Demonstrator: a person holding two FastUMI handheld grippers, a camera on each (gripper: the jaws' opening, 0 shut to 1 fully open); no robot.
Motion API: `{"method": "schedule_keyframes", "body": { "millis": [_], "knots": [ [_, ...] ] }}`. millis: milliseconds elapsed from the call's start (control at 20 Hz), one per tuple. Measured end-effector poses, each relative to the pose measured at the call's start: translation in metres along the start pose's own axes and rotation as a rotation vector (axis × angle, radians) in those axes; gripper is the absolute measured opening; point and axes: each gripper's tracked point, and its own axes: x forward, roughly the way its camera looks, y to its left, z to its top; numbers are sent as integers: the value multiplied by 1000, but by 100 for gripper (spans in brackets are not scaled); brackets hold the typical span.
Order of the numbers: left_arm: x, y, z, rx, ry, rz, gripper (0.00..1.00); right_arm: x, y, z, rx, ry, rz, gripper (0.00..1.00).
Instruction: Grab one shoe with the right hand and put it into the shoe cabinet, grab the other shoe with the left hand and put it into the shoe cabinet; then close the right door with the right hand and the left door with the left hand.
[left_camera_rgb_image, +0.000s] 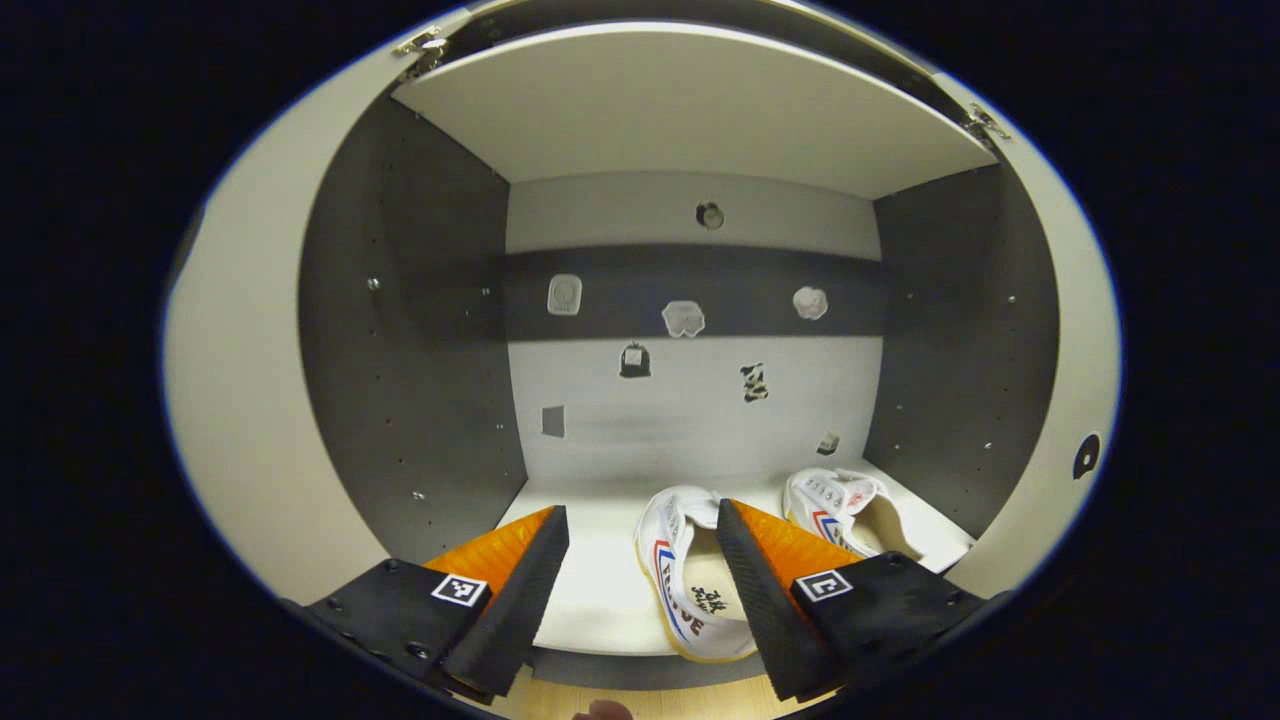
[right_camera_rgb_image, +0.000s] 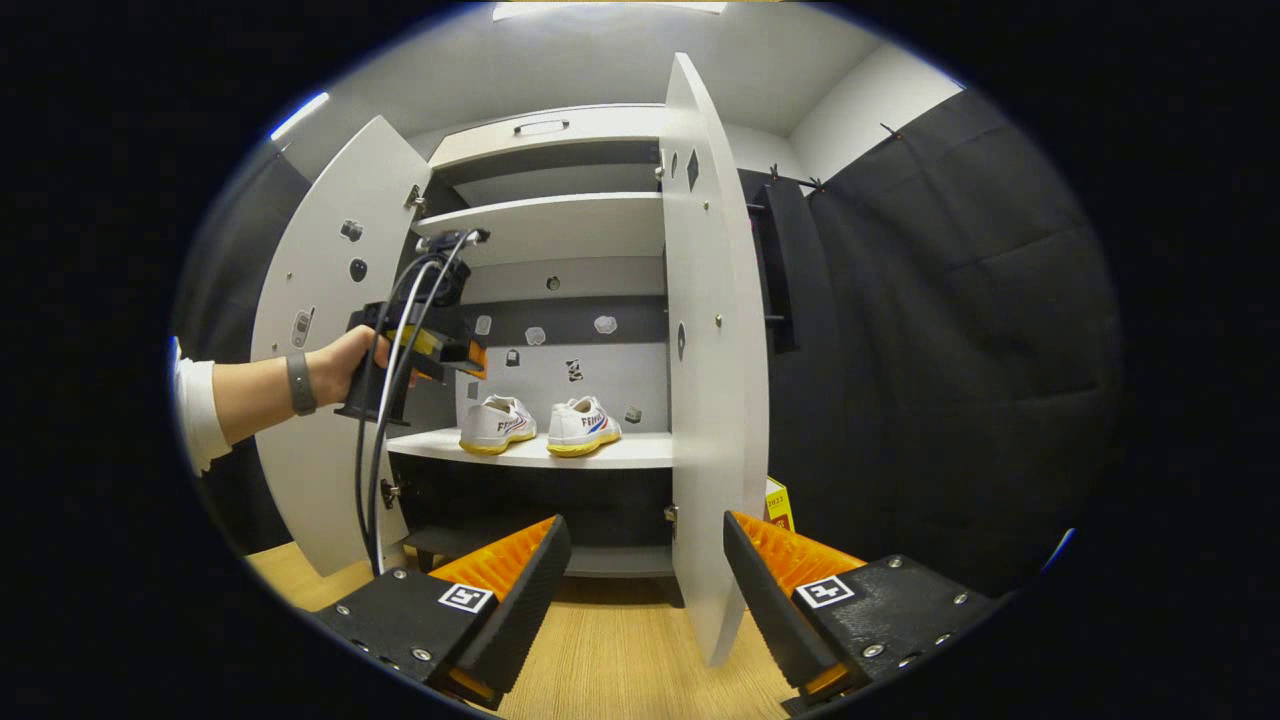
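Note:
Two white shoes with red and blue stripes stand side by side on the shoe cabinet's shelf (left_camera_rgb_image: 600, 600). In the left gripper view the nearer shoe (left_camera_rgb_image: 690, 570) lies just beyond my open left gripper (left_camera_rgb_image: 640, 580), partly behind its right finger; the other shoe (left_camera_rgb_image: 840, 505) sits further right. The right gripper view shows both shoes (right_camera_rgb_image: 497, 425) (right_camera_rgb_image: 583, 425), a hand holding the left gripper (right_camera_rgb_image: 440, 345) in front of the shelf above them, the left door (right_camera_rgb_image: 330, 330) and the right door (right_camera_rgb_image: 710, 350), both swung open. My right gripper (right_camera_rgb_image: 645, 590) is open, empty, low before the right door's edge.
An upper shelf (right_camera_rgb_image: 560, 225) spans the cabinet above the shoes. A yellow box (right_camera_rgb_image: 778, 505) stands on the floor behind the right door. Wooden floor (right_camera_rgb_image: 620, 660) lies in front. Black cloth (right_camera_rgb_image: 950, 350) hangs on the right. Small stickers dot the back wall (left_camera_rgb_image: 690, 420).

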Motion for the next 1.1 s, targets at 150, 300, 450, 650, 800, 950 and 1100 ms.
{"method": "schedule_keyframes", "body": {
  "millis": [150,300,450,650,800,950,1100],
  "knots": [
    [-50,2,24,-18,-125,-21,96,0,7,7,5,-9,27,94],
    [-99,2,23,-71,-173,-51,95,0,10,18,-2,-26,46,94],
    [-145,12,11,-91,-209,-45,95,-1,11,25,-11,-45,54,94],
    [-203,21,-19,-46,-269,14,95,-5,13,24,-5,-43,66,94],
    [-235,9,-63,-77,-223,11,95,-9,16,22,-21,-49,80,94],
    [-254,8,-95,-119,-211,20,95,-12,20,18,-35,-39,89,94],
    [-270,9,-110,-132,-227,38,95,-14,24,17,-5,-29,102,94]
  ]
}}
